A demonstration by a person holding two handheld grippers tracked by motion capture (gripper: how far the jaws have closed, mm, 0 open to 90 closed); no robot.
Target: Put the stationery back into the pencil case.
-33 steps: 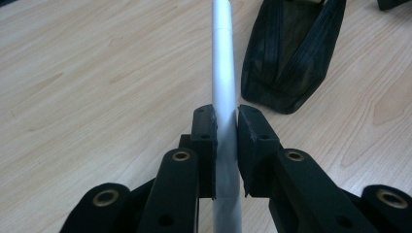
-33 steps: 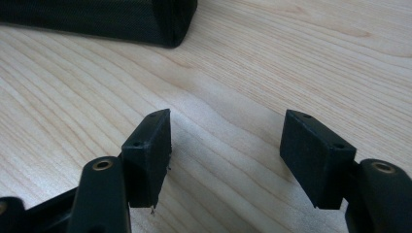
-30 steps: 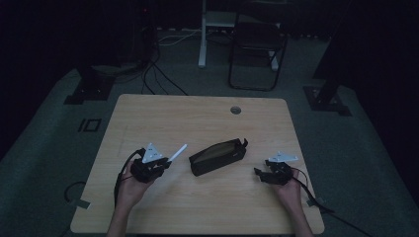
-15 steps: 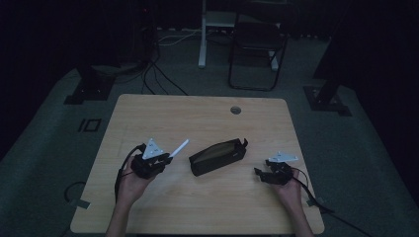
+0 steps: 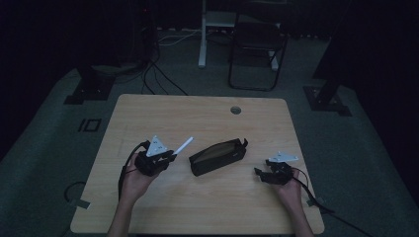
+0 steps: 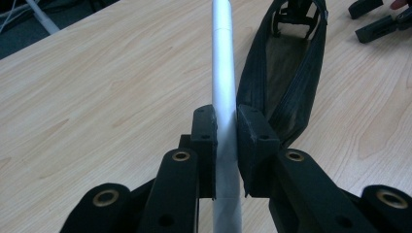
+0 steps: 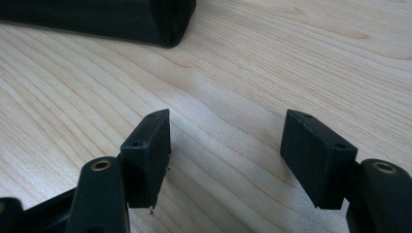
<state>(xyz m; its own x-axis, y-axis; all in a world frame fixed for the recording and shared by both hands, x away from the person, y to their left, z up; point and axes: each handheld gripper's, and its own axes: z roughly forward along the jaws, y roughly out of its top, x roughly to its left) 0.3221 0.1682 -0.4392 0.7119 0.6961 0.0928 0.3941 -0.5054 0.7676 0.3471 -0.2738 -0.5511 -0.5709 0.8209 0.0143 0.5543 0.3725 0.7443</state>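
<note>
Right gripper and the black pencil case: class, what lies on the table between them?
Only bare wooden table separates the open right gripper from the pencil case, seen in the high view.

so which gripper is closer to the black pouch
Left. The left gripper holds a white pen whose tip nearly reaches the black pouch; the right gripper sits open, farther off.

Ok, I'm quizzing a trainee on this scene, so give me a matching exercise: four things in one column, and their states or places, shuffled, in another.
Things:
1. left gripper
2. right gripper
3. black pouch
4. white pen

States or places:
A. unzipped, lying mid-table between the two grippers
B. jaws apart, nothing between them, over bare wood
C. clamped between two jaws, tip pointing toward the pouch
D. jaws closed on a slim stick

Pairs: 1-D, 2-B, 3-A, 4-C
</note>
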